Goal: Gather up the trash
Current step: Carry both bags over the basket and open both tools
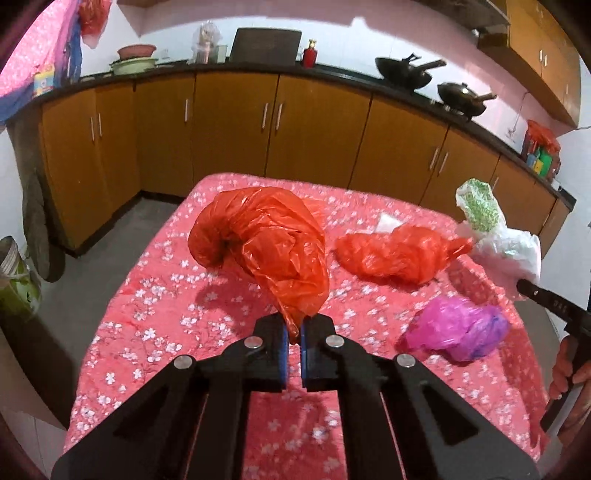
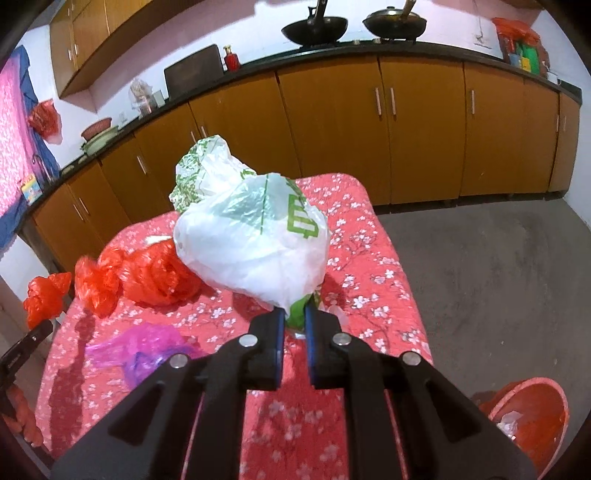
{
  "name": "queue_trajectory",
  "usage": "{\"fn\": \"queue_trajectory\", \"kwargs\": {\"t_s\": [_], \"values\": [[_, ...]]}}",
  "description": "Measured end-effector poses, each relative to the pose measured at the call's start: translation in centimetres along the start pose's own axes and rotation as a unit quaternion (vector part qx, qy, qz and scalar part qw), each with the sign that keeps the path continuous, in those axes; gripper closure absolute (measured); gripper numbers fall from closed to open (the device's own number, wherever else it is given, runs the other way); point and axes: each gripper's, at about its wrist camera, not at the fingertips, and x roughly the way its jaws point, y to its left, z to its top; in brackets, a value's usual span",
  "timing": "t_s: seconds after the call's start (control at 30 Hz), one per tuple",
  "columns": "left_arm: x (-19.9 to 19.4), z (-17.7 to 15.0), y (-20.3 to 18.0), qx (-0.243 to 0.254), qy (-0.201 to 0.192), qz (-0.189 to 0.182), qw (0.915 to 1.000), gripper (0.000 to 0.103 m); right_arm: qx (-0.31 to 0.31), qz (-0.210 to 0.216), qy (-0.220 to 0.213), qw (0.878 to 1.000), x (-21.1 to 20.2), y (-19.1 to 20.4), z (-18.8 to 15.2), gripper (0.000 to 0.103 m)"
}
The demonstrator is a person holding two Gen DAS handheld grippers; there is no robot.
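Left gripper (image 1: 294,326): jaws pressed together on a twisted corner of the red plastic bag (image 1: 264,232). The bag hangs lifted above the table's pink floral cloth (image 1: 147,295), with its shadow on the cloth beneath.

Right gripper (image 2: 294,314): jaws pinching the lower tip of the white-and-green plastic bag (image 2: 255,236), which is held up clear of the cloth. In the left wrist view the same bag (image 1: 495,229) appears at the right edge.

On the table, near right of the left gripper: a crumpled purple bag (image 1: 458,328), lying flat. Farther back, centre right: a second red bag (image 1: 399,254), also lying on the cloth, apart from the purple one. A small white item sits just behind it; its kind cannot be told.

On the floor, near right in the right wrist view: a red bin (image 2: 532,424) with pale scraps inside.

Far: brown cabinets (image 1: 236,125) under a dark counter, with two woks (image 2: 314,27) at its right part.
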Motion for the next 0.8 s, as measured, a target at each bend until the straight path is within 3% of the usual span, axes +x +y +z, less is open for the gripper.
{"fn": "queue_trajectory", "kwargs": {"t_s": [0.37,0.53,0.8], "values": [[-3.8,0.2,-6.6,0.039,-0.036,-0.066,0.9964,0.099,0.016,0.001,-0.041,0.999,-6.2,-2.0,0.2,0.092],[-4.5,-0.3,-10.8,0.066,-0.035,-0.101,0.9920,0.099,0.036,-0.016,-0.057,0.998,-9.0,-5.0,-0.4,0.092],[-4.4,-2.8,-19.1,0.111,-0.012,-0.180,0.9772,0.099,0.081,-0.060,-0.071,0.992,-12.3,-11.5,-2.4,0.092]]}}
